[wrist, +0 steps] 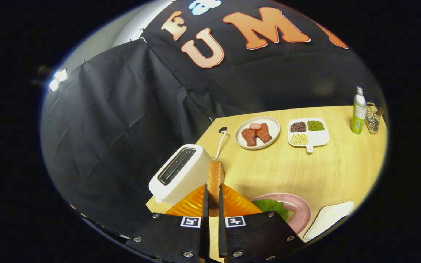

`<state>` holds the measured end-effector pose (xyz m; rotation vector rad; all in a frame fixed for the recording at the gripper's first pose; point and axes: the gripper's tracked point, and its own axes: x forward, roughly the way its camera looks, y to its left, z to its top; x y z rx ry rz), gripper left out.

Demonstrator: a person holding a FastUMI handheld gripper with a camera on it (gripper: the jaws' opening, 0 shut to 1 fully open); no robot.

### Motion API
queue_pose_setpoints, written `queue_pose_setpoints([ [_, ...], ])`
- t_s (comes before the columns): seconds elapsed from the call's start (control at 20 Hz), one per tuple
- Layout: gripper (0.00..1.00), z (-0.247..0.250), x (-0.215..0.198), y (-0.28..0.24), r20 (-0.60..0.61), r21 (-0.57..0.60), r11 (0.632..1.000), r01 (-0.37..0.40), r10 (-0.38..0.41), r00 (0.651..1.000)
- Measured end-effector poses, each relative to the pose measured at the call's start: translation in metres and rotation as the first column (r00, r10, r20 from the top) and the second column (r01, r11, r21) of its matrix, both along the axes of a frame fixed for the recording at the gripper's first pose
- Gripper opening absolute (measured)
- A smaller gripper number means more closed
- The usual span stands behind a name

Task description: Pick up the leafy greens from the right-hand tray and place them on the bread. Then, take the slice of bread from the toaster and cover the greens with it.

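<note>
Black cloth walls the booth behind a pale wooden table (305,168). On the table's near corner, a white toaster (181,173) sits tilted in the view, its slot showing dark, with a white cord (220,144) trailing from behind it toward a hole in the tabletop. Just ahead of the fingers lies a pink plate (300,210) carrying the leafy greens (273,206) on a slice of bread whose edge barely shows. Beside that plate sits a white tray (329,217). Farther back are a white plate of meat pieces (257,132), a divided dish of beans (308,133), a green bottle (359,111) and a small rack (372,117). The gripper (213,197) is closed narrow on the toast slice (216,179), which stands upright on edge between both fingers, lifted beside the toaster.
</note>
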<state>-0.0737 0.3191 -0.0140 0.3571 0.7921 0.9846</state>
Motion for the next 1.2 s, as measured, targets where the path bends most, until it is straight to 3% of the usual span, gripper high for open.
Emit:
queue_pose_setpoints([
  [0.55, 0.1, -0.066, -0.027, -0.036, -0.112, 0.016, 1.0, -0.021, 0.022, 0.993],
  [0.8, 0.1, -0.092, -0.026, -0.049, -0.162, 0.023, 1.0, 0.005, -0.001, 0.987],
  [1.2, 0.13, -0.139, -0.014, -0.07, -0.176, -0.06, 0.996, 0.071, -0.081, 0.981],
])
